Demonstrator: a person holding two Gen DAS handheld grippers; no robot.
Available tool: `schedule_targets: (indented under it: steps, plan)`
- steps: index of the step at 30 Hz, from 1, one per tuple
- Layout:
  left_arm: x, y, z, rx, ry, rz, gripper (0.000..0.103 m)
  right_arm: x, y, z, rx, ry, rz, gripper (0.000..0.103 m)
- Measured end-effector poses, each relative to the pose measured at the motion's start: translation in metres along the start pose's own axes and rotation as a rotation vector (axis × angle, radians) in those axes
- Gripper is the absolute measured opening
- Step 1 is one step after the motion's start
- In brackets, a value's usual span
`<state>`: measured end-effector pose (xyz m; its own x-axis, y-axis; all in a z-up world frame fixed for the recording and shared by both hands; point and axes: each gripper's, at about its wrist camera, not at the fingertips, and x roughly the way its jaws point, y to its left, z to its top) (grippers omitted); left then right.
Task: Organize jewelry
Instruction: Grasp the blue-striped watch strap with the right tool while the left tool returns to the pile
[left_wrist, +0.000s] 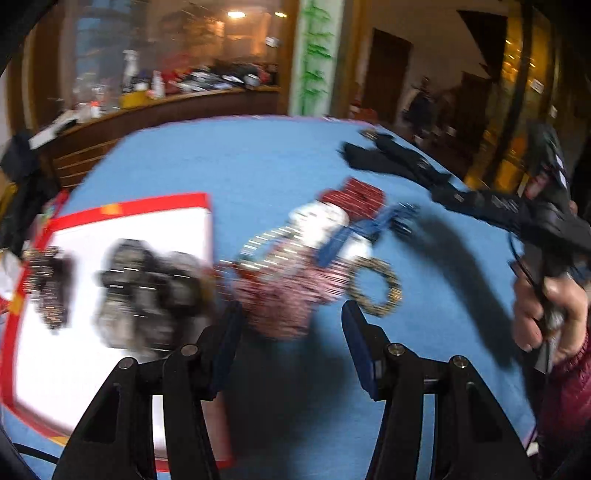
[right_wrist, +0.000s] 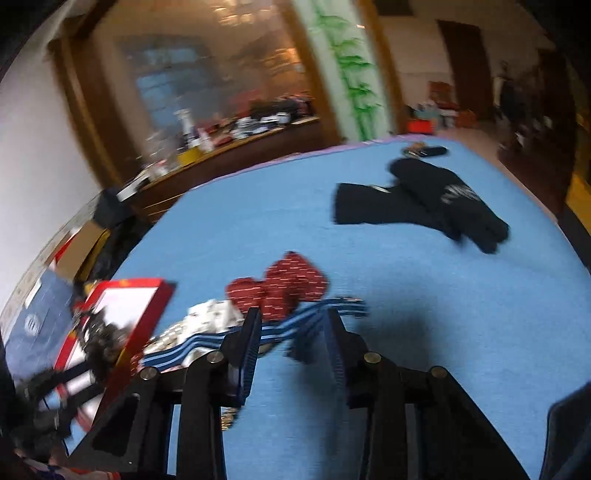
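Several hair ornaments make up the jewelry here. A snowman-shaped piece (left_wrist: 317, 225) with a red sequinned hat (left_wrist: 354, 199) and a blue ribbon (left_wrist: 347, 236) lies at the centre of the left wrist view on the blue tablecloth (left_wrist: 240, 166), with a pink sequinned bow (left_wrist: 288, 291) below it and a gold beaded ring (left_wrist: 376, 286) just to its right. Dark sparkly clips (left_wrist: 147, 284) already sit in the white tray with a red rim (left_wrist: 155, 201) at the left of that frame; heavy motion blur hides their exact form.

Sorting into the tray looks partly done, with the loose pieces still to go. The left gripper (left_wrist: 291, 321) hangs above the cloth near the pink bow, jaws wide apart and empty. The right gripper (right_wrist: 291, 332) has its fingers spread a little, the blue ribbon (right_wrist: 280, 330) running across between them in the lower middle of its view; whether they pinch it I cannot tell.

Black gloves (right_wrist: 424, 199) lie well apart at the upper right.

Next, probably, one gripper must settle, close on a single ornament and carry it over the tray rim.
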<state>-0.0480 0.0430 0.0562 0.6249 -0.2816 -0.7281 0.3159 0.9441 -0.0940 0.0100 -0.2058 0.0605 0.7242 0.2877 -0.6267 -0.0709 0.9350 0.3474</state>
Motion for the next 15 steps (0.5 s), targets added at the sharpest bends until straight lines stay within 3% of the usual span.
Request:
schedule_targets:
  steps: [6,11,15]
  plan:
    - [0.030,-0.036,-0.001,0.019,0.097,-0.131,0.053,0.003,-0.023,0.002,0.107,0.027,-0.014,0.038]
    - [0.056,-0.064,0.006,0.074,0.136,-0.098,0.053,0.004,-0.025,0.002,0.153,0.030,0.003,0.038]
    - [0.082,-0.074,0.016,0.108,0.157,0.003,0.053,0.006,-0.027,0.001,0.162,0.042,0.011,0.038]
